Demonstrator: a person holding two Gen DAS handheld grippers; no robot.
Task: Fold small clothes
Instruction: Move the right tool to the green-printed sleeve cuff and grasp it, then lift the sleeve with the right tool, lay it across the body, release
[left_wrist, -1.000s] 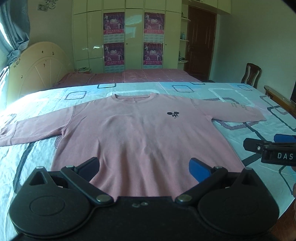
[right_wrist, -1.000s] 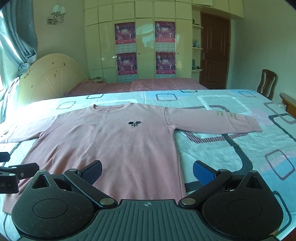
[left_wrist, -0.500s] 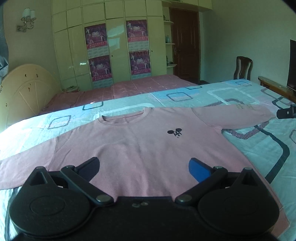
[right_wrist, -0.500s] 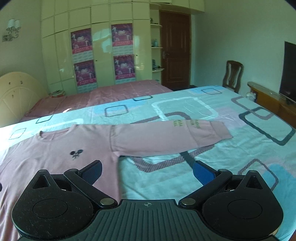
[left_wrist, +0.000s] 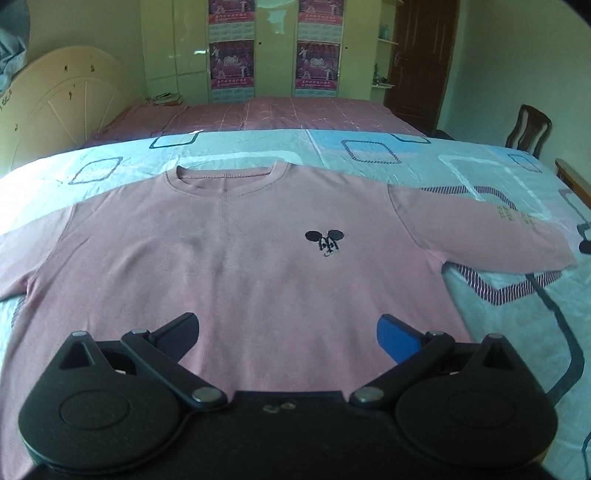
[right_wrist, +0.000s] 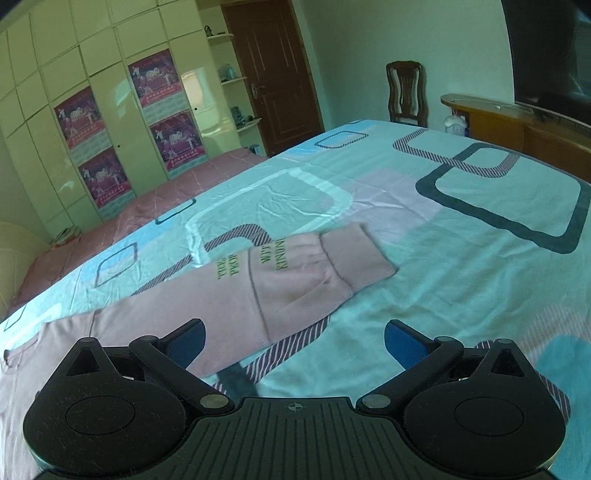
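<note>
Right wrist view: your right gripper (right_wrist: 293, 341) gapes wide, empty, above sweater (left_wrist: 236, 266) sleeve (right_wrist: 280, 280) near cuff, likely lining up first fold. Left gripper (left_wrist: 288, 334) wide, empty, over hem; sweater flat on bedsheet (right_wrist: 443, 229).

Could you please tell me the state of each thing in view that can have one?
Pink long-sleeved knit sweater: spread flat, front up, unfolded.
Its lettered sleeve: stretched out flat.
Brown wooden door: closed.
Left gripper: open, empty.
Right gripper: open, empty.
</note>
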